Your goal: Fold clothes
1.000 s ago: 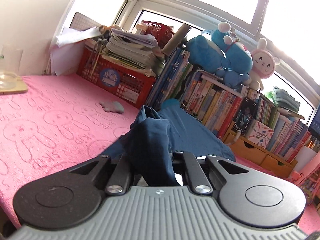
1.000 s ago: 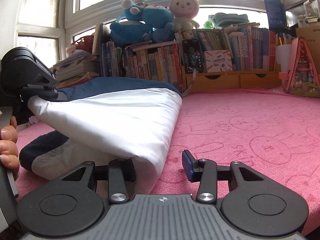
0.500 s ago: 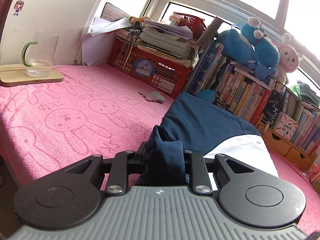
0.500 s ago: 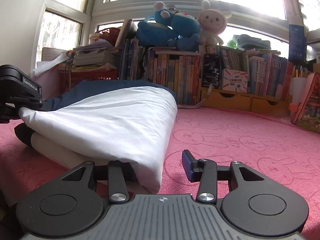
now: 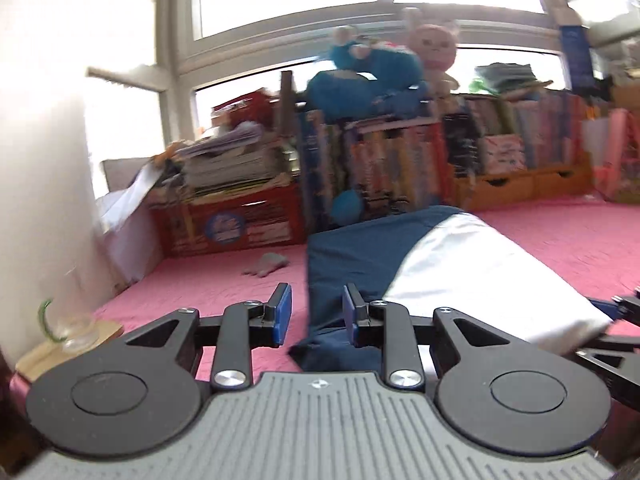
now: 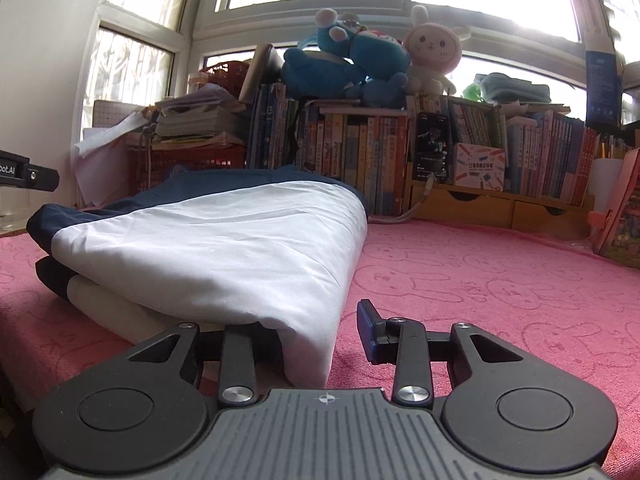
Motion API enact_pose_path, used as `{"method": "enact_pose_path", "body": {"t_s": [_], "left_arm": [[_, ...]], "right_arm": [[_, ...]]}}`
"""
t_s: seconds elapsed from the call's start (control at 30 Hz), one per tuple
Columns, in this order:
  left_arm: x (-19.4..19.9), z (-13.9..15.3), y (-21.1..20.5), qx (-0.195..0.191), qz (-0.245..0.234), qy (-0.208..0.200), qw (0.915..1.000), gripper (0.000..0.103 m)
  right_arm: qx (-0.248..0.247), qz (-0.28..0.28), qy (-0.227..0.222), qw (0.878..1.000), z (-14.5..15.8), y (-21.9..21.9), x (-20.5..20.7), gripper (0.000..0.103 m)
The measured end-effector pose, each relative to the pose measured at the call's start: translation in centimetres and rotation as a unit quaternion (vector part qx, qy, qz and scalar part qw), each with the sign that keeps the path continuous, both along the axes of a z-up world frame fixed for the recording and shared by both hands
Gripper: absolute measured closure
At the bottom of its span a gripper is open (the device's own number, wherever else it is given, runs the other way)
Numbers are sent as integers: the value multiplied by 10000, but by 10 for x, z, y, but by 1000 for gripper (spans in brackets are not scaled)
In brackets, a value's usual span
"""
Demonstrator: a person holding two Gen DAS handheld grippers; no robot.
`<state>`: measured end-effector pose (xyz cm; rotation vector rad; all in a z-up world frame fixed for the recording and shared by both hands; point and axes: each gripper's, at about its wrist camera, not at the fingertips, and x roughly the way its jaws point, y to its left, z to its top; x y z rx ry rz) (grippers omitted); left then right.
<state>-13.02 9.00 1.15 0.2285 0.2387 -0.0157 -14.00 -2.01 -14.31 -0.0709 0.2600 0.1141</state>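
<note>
The folded garment point(image 6: 224, 240) lies on the pink towelling cover point(image 6: 500, 292), a soft pile embossed with rabbit outlines. The garment is smooth woven cloth, a white panel bordered by navy, folded into a thick, rounded wedge with a lower layer showing at its near edge.

Left gripper point(image 5: 316, 314): jaws opening, blue pads apart. The navy corner of the garment sits in the gap beside the right-hand pad; the left-hand pad stands clear of it, so nothing is clamped (this view is motion-blurred).

Right gripper point(image 6: 320, 330): jaws closing. The white folded corner lies between them, covering the left-hand finger; the right-hand blue pad point(image 6: 368, 330) stands apart from the cloth. No grip is seen.

Surroundings: a row of upright books point(image 6: 360, 160) lines the window ledge behind the garment, with blue plush toys point(image 6: 344, 64) and a pink rabbit plush point(image 6: 430, 56) on top. A red plastic crate point(image 5: 228, 220) carries stacked papers point(image 6: 196, 120). Wooden drawer units point(image 6: 480, 204) sit under the books. A small grey cloth scrap point(image 5: 266, 264) lies on the cover near the crate. A glass mug point(image 5: 66, 326) rests on a wooden board at the left edge.
</note>
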Motion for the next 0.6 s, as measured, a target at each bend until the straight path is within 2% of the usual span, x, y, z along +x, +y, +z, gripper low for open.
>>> {"method": "enact_pose_path", "body": {"t_s": [0.07,0.17,0.27,0.37,0.43,0.47,0.5,0.57,0.6], "left_arm": [[-4,-1,-24,529,-809,70,9953,75],[-4,-15,-50,1248,-1642,101,9785,75],[2,-30,-64,1701,-2088,112,9630,75],[4,-39,-68,1956,-2363,151,9517,74],[4,-39,-68,2138,-2620,186,9409,72],[2,-39,-67,2219,-2762,194,9349,67],[-1,-38,-67,2298,-2907,210,9286,53],[-7,-39,-67,2499,-3147,220,9154,33],[-9,-41,-68,2625,-3222,205,9093,32]], "right_arm": [[-19,39,-23,10000,0,0,0,70],[3,101,-90,9999,0,1,-2,74],[59,158,-170,9997,2,-2,-6,76],[140,261,-243,9993,5,-6,-10,77],[228,315,-207,9990,7,-10,-10,79],[272,341,-188,9989,8,-11,-10,80],[302,353,-175,9988,9,-12,-10,81],[356,369,-152,9986,10,-14,-9,82],[383,377,-140,9985,11,-14,-9,83]]}}
